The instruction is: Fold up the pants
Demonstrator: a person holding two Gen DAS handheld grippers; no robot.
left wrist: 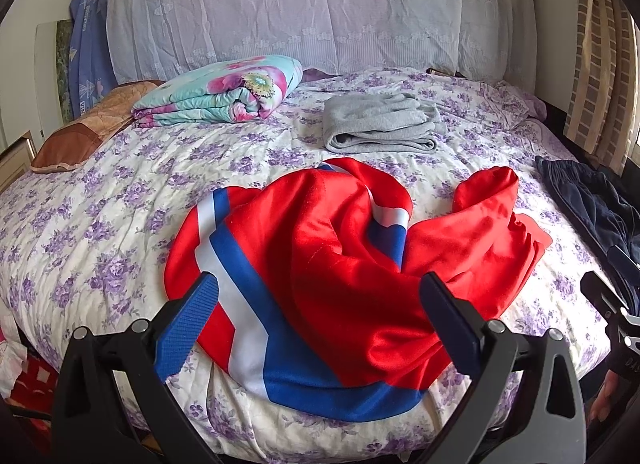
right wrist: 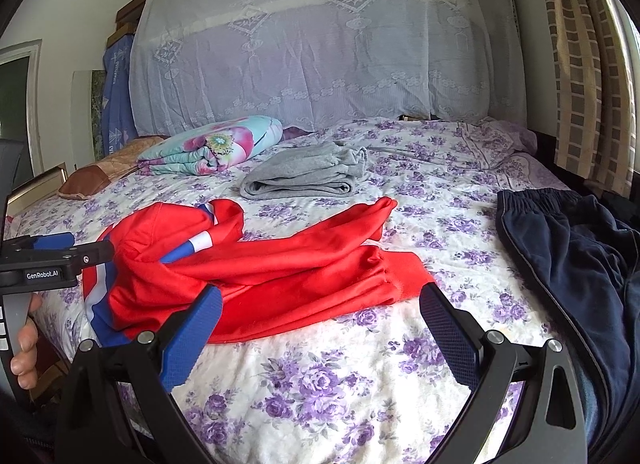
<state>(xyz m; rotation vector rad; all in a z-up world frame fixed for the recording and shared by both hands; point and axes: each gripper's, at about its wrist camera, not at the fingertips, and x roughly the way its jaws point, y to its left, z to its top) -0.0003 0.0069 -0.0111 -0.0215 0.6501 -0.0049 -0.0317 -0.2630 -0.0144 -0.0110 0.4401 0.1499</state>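
The left tongs (left wrist: 316, 288) are spread wide and released, both fingers poised over the near part of the red pants (left wrist: 340, 256) with nothing clamped between them; whether the tips touch the cloth cannot be told. The right tongs (right wrist: 322, 300) are likewise wide open and empty, one finger over the pants' near edge, the other over bare floral bedsheet (right wrist: 360, 384). The pants lie crumpled in the middle of the bed, blue-and-white side stripe showing at the left, their long axis running roughly left to right with a leg end angled toward the far right. Behind them sits a folded grey garment (left wrist: 382, 123), further left a rolled floral quilt (left wrist: 224, 91) beside a brown pillow (left wrist: 84, 131). Dark navy trousers (right wrist: 568, 264) lie at the right edge of the bed
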